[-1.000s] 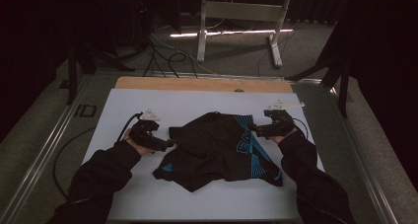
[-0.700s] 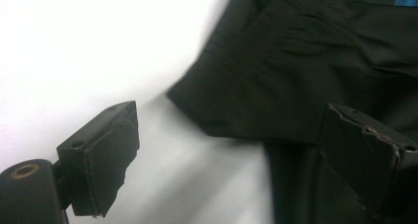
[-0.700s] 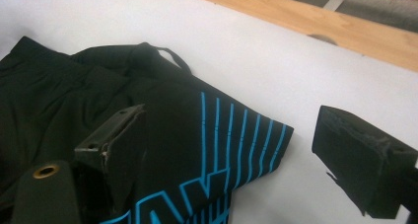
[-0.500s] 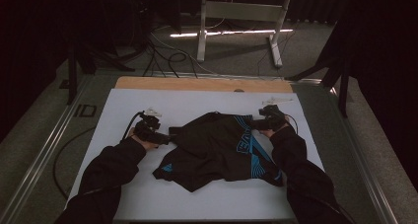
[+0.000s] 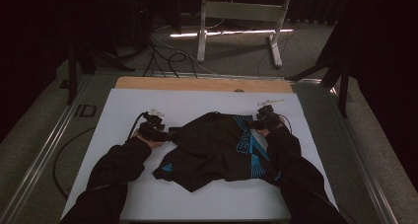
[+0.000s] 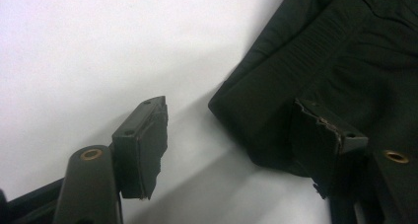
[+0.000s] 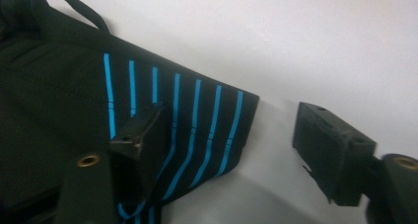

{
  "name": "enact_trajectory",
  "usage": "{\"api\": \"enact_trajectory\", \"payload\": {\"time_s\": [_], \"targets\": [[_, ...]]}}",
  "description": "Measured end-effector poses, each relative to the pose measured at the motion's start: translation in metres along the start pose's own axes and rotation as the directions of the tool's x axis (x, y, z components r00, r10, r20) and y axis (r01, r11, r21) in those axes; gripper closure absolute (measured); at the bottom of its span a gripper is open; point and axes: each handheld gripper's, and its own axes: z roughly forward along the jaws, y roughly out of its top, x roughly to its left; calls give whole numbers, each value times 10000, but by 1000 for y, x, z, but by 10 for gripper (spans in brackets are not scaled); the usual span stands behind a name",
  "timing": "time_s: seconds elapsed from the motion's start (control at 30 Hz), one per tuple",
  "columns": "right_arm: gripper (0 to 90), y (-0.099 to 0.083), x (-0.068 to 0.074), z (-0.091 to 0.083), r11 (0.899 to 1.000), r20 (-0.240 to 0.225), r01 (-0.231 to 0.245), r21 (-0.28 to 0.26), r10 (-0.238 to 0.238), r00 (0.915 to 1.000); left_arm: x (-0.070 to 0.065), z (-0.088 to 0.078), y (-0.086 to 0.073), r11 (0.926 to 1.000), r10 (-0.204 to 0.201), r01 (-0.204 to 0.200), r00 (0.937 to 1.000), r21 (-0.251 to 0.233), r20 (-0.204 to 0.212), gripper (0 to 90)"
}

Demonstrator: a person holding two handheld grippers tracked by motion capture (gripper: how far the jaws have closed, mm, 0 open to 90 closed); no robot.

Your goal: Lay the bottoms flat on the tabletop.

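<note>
Black garment (image 5: 222, 147): rumpled, matte knit with bright blue stripes, lying flat at the middle of the white table (image 5: 197, 103), nearer the person's edge than the far one.
Left corner of garment: a folded, ribbed hem; in the left gripper view it lies between the jaws, one pad over the cloth, the other over bare white board.
Left gripper (image 6: 231, 150): jaws have just been closing and stand apart; the pads do not press the fabric.
Right corner of garment: squared edge crossed by thin blue lines, a dark cord looping off the far end.
Right gripper (image 7: 231, 145): jaws have just been closing, still gapped, straddling the striped corner without pinching it.
Open room: bare white surface beyond both corners and along the far side up to a wooden strip (image 5: 197, 83).
Sleeves (image 5: 118, 165): dark, coming in from the near edge, the right one lying over the garment's side.
Table sides: metal rails (image 5: 44, 150) over grey carpet.
</note>
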Motion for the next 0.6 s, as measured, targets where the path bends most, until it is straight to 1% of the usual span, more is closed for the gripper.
{"api": "enact_trajectory", "payload": {"time_s": [0.03, 0.07, 0.1, 0.13, 0.17, 0.2, 0.27, 0.3, 0.33, 0.37, 0.4, 0.43, 0.47, 0.53, 0.6], "targets": [[296, 0, 0, 1, 10000, -6, 17, 49, -17, 10000, 0, 2, 0, 10000, 13, -12, 10000, 88, -45, 356], [315, 0, 0, 1, 10000, 14, 87, 34, -87, 10000, -1, 3, 0, 10000, -21, 21, 10000, 62, -73, 368], [354, 1, 0, 1, 9999, -37, 109, 36, -109, 9999, -1, 3, 0, 10000, -42, 42, 10000, 57, -36, 386], [371, 1, 1, 1, 9999, -95, 118, 76, -117, 9999, -1, 3, 1, 10000, -62, 62, 10000, 53, -8, 412], [392, 2, 1, 2, 9997, -60, 215, 114, -215, 9998, -2, 3, 1, 10000, -30, 31, 10000, 90, -13, 441], [448, 2, 2, 2, 9996, -136, 275, 109, -274, 9995, -3, 4, 1, 9999, 29, -27, 9999, 114, -115, 468], [508, 3, 3, 2, 9994, -320, 327, 130, -323, 9990, -4, 4, 1, 9999, 74, -72, 9998, 144, -196, 515], [537, 4, 3, 2, 9988, -340, 451, 177, -445, 9984, -5, 4, 2, 9998, 119, -114, 9995, 164, -286, 559], [551, 4, 4, 2, 9986, -366, 507, 179, -500, 9981, -6, 4, 1, 9997, 178, -172, 9993, 174, -334, 576], [596, 4, 4, 2, 9984, -307, 533, 176, -527, 9981, -6, 4, 1, 9997, 205, -199, 9990, 167, -391, 615], [661, 3, 5, 1, 9983, -249, 563, 164, -559, 9981, -6, 4, 1, 9998, 139, -134, 9991, 139, -392, 646], [668, 3, 4, 1, 9977, -247, 657, 166, -653, 9976, -5, 4, 1, 9999, 44, -39, 9994, 143, -338, 685], [713, 3, 4, 0, 9978, -261, 638, 166, -633, 9977, -5, 3, 1, 9999, -3, 5, 9997, 102, -254, 717], [781, 2, 3, -1, 9978, -199, 626, 214, -622, 9979, -7, 3, 2, 9999, 132, -130, 9996, 72, -259, 777], [818, 2, 2, -2, 9982, -296, 590, 140, -586, 9978, -8, 2, 2, 9997, 219, -218, 9994, 55, -282, 803]]}}
